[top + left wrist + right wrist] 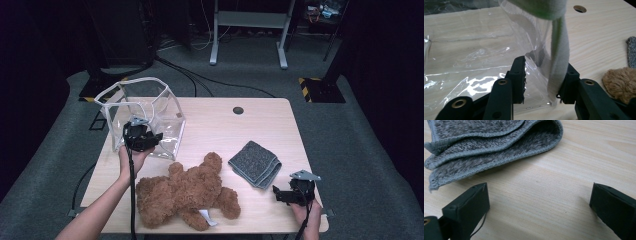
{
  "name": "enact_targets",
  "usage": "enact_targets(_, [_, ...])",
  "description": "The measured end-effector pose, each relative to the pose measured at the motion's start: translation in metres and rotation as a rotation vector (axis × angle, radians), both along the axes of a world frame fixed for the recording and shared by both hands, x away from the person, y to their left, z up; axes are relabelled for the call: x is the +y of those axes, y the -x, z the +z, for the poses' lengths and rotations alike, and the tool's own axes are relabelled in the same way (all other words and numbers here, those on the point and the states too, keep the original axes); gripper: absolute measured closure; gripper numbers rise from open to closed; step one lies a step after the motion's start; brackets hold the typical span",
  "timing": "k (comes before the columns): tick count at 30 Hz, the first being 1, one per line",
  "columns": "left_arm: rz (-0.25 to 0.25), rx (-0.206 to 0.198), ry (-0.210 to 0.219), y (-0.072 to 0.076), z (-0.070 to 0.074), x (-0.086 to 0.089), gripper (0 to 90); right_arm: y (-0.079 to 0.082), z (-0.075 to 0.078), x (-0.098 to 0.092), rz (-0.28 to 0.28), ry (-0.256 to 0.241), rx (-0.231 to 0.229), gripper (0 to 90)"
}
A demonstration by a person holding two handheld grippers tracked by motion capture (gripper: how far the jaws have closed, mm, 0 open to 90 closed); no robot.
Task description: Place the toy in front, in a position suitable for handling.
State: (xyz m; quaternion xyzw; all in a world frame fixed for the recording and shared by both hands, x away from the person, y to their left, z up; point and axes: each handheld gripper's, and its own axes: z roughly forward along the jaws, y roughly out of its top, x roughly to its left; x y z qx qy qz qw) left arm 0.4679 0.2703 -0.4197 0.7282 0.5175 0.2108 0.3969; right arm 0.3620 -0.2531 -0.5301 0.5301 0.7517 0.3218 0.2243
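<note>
A clear plastic bag (142, 112) with white trim stands open at the table's back left. My left gripper (150, 137) is at its near right corner. In the left gripper view the jaws stand apart around the bag's white corner strip (560, 57) and clear wall (474, 57), so the left gripper (544, 80) is open. A brown teddy bear (185, 192) lies at the front middle, and its fur (620, 83) shows at the right there. My right gripper (280, 195) rests open at the front right, just short of a folded grey towel (255, 162). The towel (486, 145) lies beyond the right gripper (539, 202).
The wooden table (260, 125) has a round cable hole (238, 110) near its back edge. Bare wood lies behind the towel and bear. Cables and a white stand's legs (250, 50) are on the grey floor beyond the table.
</note>
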Motion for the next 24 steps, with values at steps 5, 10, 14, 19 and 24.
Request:
enact_targets(5, [0.029,-0.002,0.055,-0.010,-0.002,0.007,66.7,0.000,0.000,0.000,0.000,0.001,0.000,2.1])
enact_targets(10, [0.057,-0.020,0.028,-0.020,-0.001,0.005,67.6,0.000,0.000,0.000,0.000,0.001,0.000,2.1])
enact_targets(14, [0.075,-0.055,-0.015,-0.028,-0.004,0.001,68.3,0.000,0.000,0.000,0.001,0.002,0.000,2.0])
enact_targets(19, [0.106,-0.076,-0.026,-0.037,-0.005,-0.001,68.3,0.000,0.000,0.000,0.001,0.001,-0.001,2.1])
enact_targets(24, [0.136,-0.083,-0.044,-0.050,-0.003,0.000,68.7,0.000,0.000,0.000,-0.003,-0.001,-0.002,2.1])
